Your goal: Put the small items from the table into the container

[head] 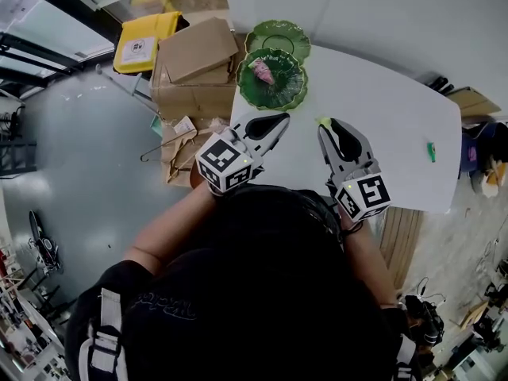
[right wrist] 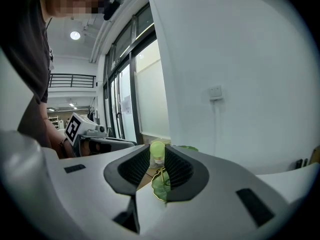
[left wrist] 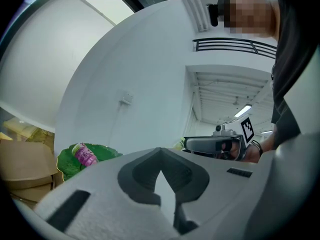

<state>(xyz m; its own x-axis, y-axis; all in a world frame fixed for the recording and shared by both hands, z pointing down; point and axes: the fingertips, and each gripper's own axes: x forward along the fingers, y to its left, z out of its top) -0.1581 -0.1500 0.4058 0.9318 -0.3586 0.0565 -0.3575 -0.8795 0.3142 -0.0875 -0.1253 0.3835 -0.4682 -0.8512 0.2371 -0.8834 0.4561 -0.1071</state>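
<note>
Bottle (right wrist: 157,149): small, pale green cap over a clear body, clamped between the tips of the right gripper (right wrist: 157,159) and carried above the near part of the table (head: 381,109). Judged light, rigid and smooth; liable to pivot or slip, so the hold belongs across the body just below the cap. Left gripper (left wrist: 160,170): jaws together, nothing in them. Green dish (head: 295,92), already holding a pink bottle (head: 262,71), stands well apart at the far corner. One green item (head: 431,151) lies near the right edge.

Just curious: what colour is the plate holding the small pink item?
The plate is green, clearest in the head view.
</note>
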